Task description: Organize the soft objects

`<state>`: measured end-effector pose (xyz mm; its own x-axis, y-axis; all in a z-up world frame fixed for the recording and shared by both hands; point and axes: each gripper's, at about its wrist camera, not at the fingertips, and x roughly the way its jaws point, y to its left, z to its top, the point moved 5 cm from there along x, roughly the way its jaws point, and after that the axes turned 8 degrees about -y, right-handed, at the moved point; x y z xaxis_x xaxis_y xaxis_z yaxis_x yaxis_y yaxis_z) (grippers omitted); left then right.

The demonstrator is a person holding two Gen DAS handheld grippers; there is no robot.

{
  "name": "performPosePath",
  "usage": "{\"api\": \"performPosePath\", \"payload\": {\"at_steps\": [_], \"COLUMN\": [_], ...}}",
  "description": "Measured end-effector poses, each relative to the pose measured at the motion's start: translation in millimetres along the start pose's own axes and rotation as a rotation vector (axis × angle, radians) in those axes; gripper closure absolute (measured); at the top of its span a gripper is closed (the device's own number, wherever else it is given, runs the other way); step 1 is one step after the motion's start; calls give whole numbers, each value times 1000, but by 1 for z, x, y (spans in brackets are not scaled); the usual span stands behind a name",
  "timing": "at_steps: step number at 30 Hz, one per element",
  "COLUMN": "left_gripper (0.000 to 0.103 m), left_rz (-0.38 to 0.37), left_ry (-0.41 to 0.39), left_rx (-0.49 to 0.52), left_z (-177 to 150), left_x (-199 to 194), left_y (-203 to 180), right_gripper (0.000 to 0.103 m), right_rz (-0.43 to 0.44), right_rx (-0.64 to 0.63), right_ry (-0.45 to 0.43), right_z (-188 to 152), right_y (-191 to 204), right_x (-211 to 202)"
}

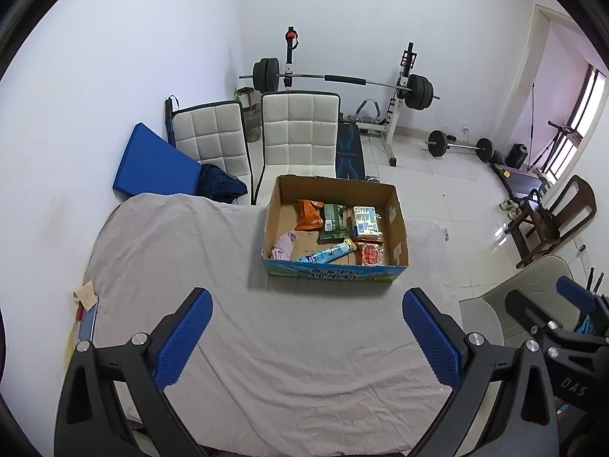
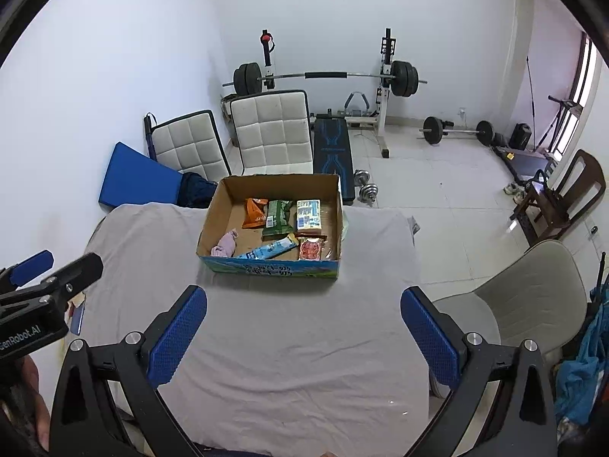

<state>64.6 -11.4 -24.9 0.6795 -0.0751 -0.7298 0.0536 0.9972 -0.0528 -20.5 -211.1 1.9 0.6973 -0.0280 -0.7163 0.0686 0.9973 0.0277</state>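
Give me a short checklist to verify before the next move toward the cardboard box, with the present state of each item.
1. Left tool open and holding nothing: ok.
2. Right tool open and holding nothing: ok.
3. Cardboard box stands on the grey cloth, top open: ok.
4. Pink cloth item lies exposed in the near left corner of the box, nothing on top of it: ok.
5. Blue packet lies close beside the pink cloth item; whether they touch: cannot tell.
6. Cloth between both tools and the box carries nothing in the way: ok.
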Motion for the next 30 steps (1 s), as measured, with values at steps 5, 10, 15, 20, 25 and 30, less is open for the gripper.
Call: {"api": "performPosePath", "payload": {"at_steps": [5,10,15,20,25,30], "left_gripper": [1,1,0,0,0,0], "left_rz": [12,3,22,44,49,47], "left_ry": [-2,-25,-52,-60,-62,-58], "left_rx": [7,21,22,13,11,13], "left_z": [2,7,16,23,24,25], "left_x": [4,10,15,22,24,26], "left_y": [-1,-5,-5,0,1,1], "right_gripper": [0,0,0,0,0,0], "right_rz": [-16,-29,-45,-58,-59,-60], "right_rx": [3,12,18,18,16,16], "right_ry": [-26,-43,-53,-61,-61,-61], "right_z": [9,20,29,37,40,41], "right_y": [-5,-8,-11,-12,-12,-12], "right_x": [-5,2,10,17,19,22]}}
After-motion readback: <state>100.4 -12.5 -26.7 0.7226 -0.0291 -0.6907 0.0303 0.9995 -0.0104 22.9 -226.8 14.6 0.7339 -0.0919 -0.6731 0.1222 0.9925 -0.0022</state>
